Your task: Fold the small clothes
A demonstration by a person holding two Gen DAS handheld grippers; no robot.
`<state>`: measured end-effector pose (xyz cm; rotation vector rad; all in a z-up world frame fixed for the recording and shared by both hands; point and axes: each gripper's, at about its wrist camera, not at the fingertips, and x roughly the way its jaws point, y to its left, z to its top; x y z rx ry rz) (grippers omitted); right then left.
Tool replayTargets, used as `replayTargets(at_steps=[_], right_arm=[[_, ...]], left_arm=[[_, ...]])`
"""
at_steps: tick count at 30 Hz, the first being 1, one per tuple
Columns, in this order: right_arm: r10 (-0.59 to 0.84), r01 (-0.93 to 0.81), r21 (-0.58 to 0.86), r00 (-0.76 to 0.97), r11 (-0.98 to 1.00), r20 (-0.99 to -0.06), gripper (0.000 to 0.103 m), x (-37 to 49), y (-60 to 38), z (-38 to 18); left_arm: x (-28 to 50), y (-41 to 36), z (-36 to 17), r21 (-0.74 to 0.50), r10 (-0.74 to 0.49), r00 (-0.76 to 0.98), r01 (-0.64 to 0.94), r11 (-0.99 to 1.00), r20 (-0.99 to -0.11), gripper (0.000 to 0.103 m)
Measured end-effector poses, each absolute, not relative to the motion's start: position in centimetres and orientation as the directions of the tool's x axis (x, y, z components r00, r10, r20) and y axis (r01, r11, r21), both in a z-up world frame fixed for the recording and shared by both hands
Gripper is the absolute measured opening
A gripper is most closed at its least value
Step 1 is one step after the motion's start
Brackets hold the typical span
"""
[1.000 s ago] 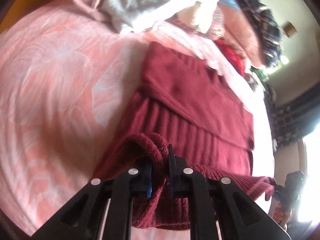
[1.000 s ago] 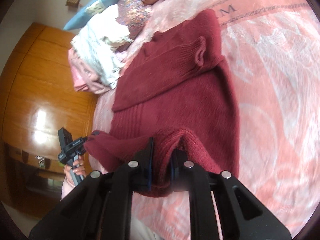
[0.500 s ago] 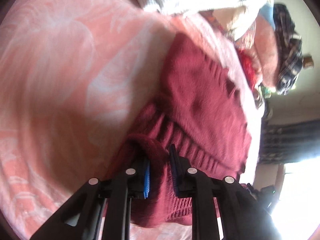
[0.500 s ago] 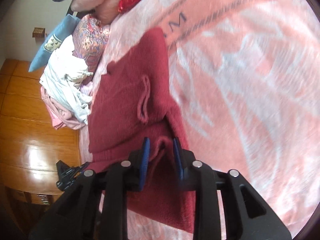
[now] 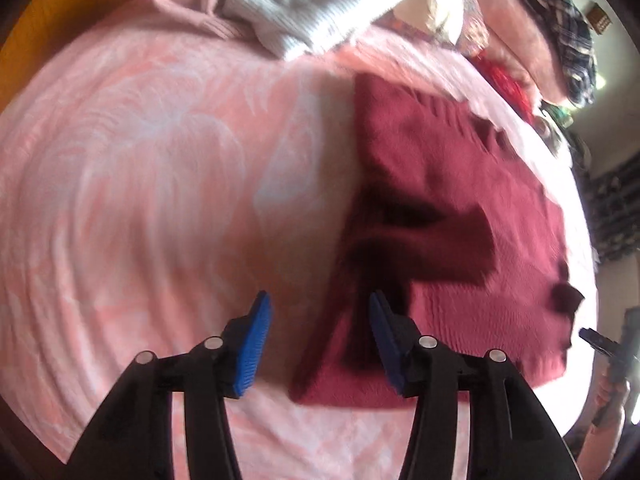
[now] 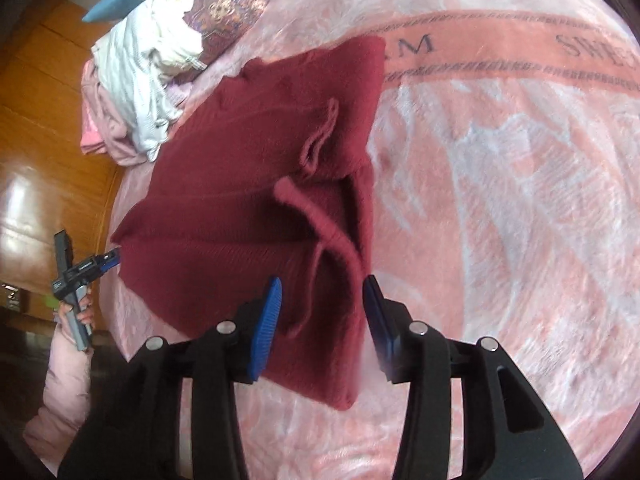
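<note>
A dark red knitted sweater (image 5: 460,216) lies folded on a pink blanket; it also shows in the right wrist view (image 6: 256,200). My left gripper (image 5: 318,320) is open and empty, just above the sweater's near left edge. My right gripper (image 6: 322,304) is open and empty, over the sweater's near right corner, where a ribbed hem and a loose fold lie. The left gripper also shows at the far left of the right wrist view (image 6: 108,260). The right gripper shows at the right edge of the left wrist view (image 5: 596,338).
The pink patterned blanket (image 6: 500,200) covers the bed. A pile of white and pink clothes (image 6: 132,80) and pillows (image 6: 228,4) lies at the bed's far end. A wooden cabinet (image 6: 44,132) stands beside the bed. More clothes (image 5: 560,40) are heaped at the back.
Both grippers were shut on the sweater's hem and carried it forward over the body. Now both have opened and let go, and the folded part lies on the sweater.
</note>
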<state>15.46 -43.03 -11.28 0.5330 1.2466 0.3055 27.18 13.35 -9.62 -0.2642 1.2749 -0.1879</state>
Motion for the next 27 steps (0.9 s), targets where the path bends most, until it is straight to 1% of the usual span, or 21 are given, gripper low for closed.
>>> replayTargets(at_steps=[1,3,4,6,8,9,10,11,12,14,16,17,18,20,21,23,24,25,27], right_arm=[[0.505,0.064,0.543,0.293,0.837,-0.812,0.043,15.1,-42.6,-11.4],[0.536,0.065,0.574,0.284,0.816,-0.795,0.043,14.9,-41.9,-11.5],[0.553,0.07,0.589,0.27,0.805,-0.788,0.043,15.0,-41.5,-11.8],[0.552,0.096,0.587,0.248,0.804,-0.796,0.04,15.2,-40.9,-12.5],[0.571,0.109,0.603,0.224,0.79,-0.789,0.036,15.6,-40.4,-13.3],[0.586,0.122,0.615,0.209,0.779,-0.783,0.027,15.8,-40.1,-13.8],[0.597,0.129,0.625,0.201,0.77,-0.777,0.012,16.0,-39.9,-14.2],[0.605,0.13,0.633,0.201,0.763,-0.77,0.006,16.2,-39.7,-14.3],[0.613,0.127,0.643,0.212,0.755,-0.761,0.003,16.5,-39.7,-14.2],[0.622,0.115,0.66,0.246,0.743,-0.743,0.003,16.9,-39.7,-13.4],[0.628,0.109,0.679,0.295,0.726,-0.72,0.002,17.8,-40.0,-12.2],[0.626,0.111,0.684,0.318,0.721,-0.712,0.002,18.4,-40.3,-11.6],[0.624,0.115,0.691,0.342,0.714,-0.702,0.002,19.2,-40.7,-11.0],[0.616,0.138,0.704,0.387,0.697,-0.686,0.003,20.5,-41.8,-10.2],[0.609,0.152,0.706,0.403,0.691,-0.683,0.007,21.2,-42.3,-10.0],[0.566,0.187,0.675,0.415,0.714,-0.713,0.01,22.4,-43.1,-10.1],[0.537,0.203,0.651,0.417,0.731,-0.733,0.017,22.7,-43.5,-10.1],[0.514,0.211,0.631,0.419,0.746,-0.748,0.02,22.9,-43.9,-10.2],[0.507,0.213,0.624,0.419,0.752,-0.753,0.02,22.7,-44.3,-10.6]], left_arm=[[26.6,12.8,-9.8,-0.326,-0.315,0.262,0.003,0.945,-0.912,0.051],[26.1,11.5,-10.2,-0.345,-0.34,0.246,0.028,0.938,-0.907,0.053],[25.9,10.8,-10.3,-0.337,-0.336,0.243,0.039,0.941,-0.91,0.054],[25.7,9.7,-10.7,-0.317,-0.321,0.243,0.058,0.947,-0.915,0.063],[25.9,9.1,-11.1,-0.296,-0.3,0.236,0.055,0.954,-0.924,0.063],[26.0,9.0,-11.2,-0.298,-0.301,0.234,0.049,0.953,-0.925,0.063],[26.2,9.0,-11.3,-0.307,-0.307,0.233,0.038,0.951,-0.923,0.063],[26.2,9.0,-11.2,-0.309,-0.307,0.235,0.029,0.951,-0.922,0.059],[26.3,9.1,-11.1,-0.31,-0.304,0.241,0.015,0.951,-0.922,0.045],[26.9,9.5,-10.8,-0.323,-0.311,0.241,-0.01,0.946,-0.919,0.034],[27.5,9.9,-10.4,-0.349,-0.33,0.25,-0.035,0.936,-0.91,0.029],[27.9,9.9,-10.2,-0.356,-0.333,0.257,-0.045,0.934,-0.907,0.023],[28.4,10.1,-9.7,-0.364,-0.337,0.272,-0.057,0.93,-0.902,0.021],[29.4,10.6,-8.7,-0.378,-0.337,0.312,-0.079,0.923,-0.888,0.021],[29.9,10.6,-8.4,-0.377,-0.331,0.327,-0.088,0.922,-0.885,0.021],[30.6,11.3,-8.1,-0.352,-0.292,0.361,-0.112,0.929,-0.886,0.021],[30.9,11.7,-8.0,-0.333,-0.268,0.368,-0.125,0.935,-0.89,0.023],[31.1,11.9,-8.1,-0.311,-0.245,0.369,-0.129,0.942,-0.896,0.023],[31.0,12.0,-8.2,-0.281,-0.222,0.368,-0.112,0.953,-0.903,0.025]])
